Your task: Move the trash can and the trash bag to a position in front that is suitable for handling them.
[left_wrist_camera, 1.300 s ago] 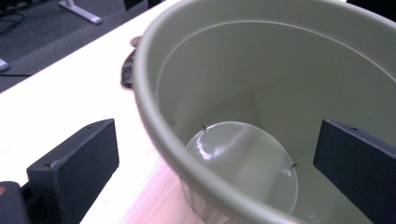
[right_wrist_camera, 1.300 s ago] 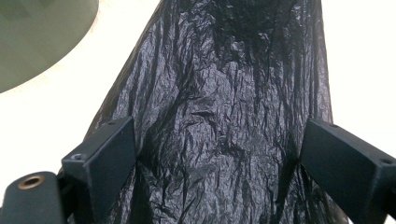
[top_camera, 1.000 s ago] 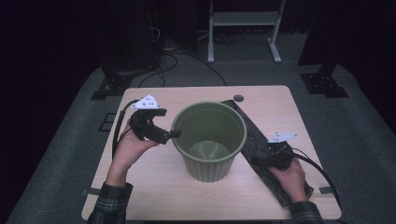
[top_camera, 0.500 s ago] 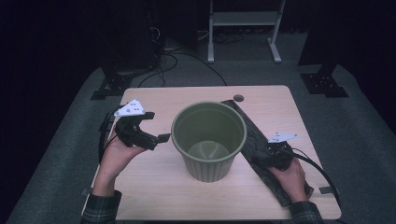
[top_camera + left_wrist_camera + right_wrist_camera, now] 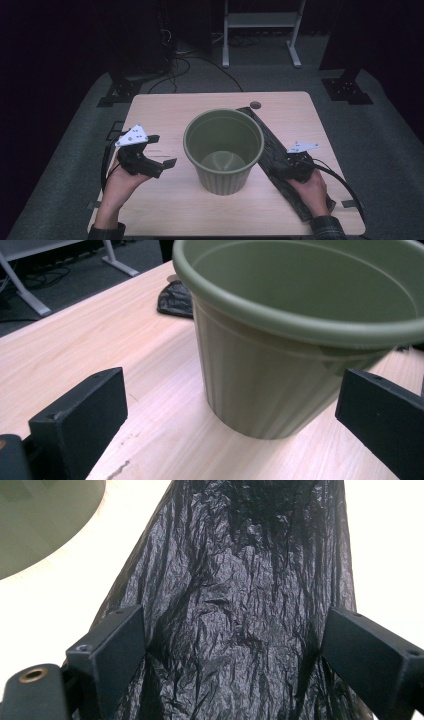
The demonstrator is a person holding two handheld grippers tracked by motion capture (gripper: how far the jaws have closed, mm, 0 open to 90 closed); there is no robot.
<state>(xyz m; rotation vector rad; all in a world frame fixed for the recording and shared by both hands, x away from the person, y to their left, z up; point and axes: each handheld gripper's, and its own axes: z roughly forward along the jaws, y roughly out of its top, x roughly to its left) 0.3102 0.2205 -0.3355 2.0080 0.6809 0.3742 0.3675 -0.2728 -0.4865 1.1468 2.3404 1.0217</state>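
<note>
Green pot (image 5: 223, 150) upright, centre frame on the bench (image 5: 175, 107). Left gripper (image 5: 162, 156) left of it, jaws spread, clear of the pot. Right gripper (image 5: 284, 161) lower right, jaws spread over the black bag (image 5: 235, 605) lying flat beside the pot.

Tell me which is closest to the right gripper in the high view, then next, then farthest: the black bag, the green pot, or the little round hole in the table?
1. The crinkled black plastic bag, right beneath the right gripper.
2. The ribbed green plastic pot, at its left, mid-table.
3. The small round dark hole, near the table's far edge.
</note>
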